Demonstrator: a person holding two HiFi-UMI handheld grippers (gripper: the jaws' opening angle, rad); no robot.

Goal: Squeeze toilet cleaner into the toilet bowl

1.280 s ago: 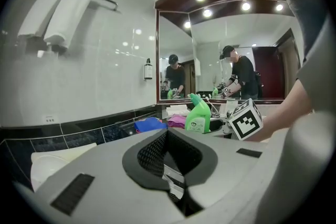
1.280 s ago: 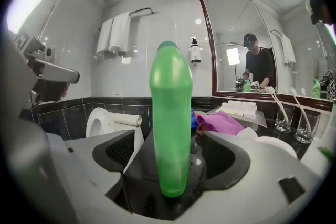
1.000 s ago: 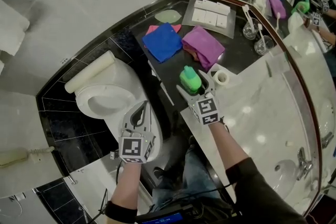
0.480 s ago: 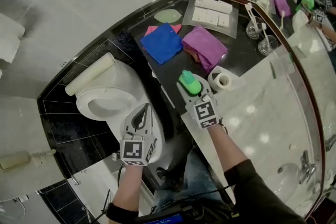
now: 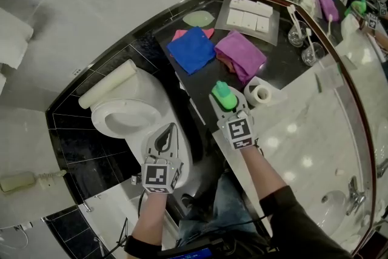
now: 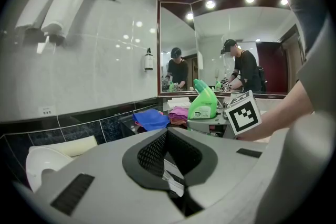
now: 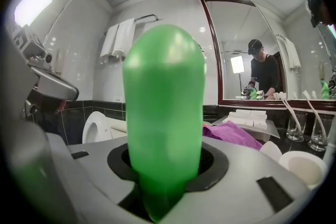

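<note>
A green toilet cleaner bottle (image 5: 224,94) stands upright on the black counter (image 5: 201,89) to the right of the white toilet bowl (image 5: 124,116). My right gripper (image 5: 228,101) reaches level to it. Its jaws have just been closing and now press on the bottle (image 7: 163,113) from both sides. My left gripper (image 5: 167,131) hangs shut and empty over the near edge of the toilet. In the left gripper view the bottle (image 6: 203,104) shows to the right, and the toilet bowl (image 6: 38,161) at the lower left.
On the counter behind the bottle lie a blue cloth (image 5: 193,49) and a purple cloth (image 5: 240,55). A toilet paper roll (image 5: 261,93) sits just right of the bottle. Two glasses (image 5: 301,34) and a tray of white towels (image 5: 252,13) stand by the mirror.
The right gripper's jaws, wide around the bottle a second ago, have closed onto it. The left gripper has stayed put.
</note>
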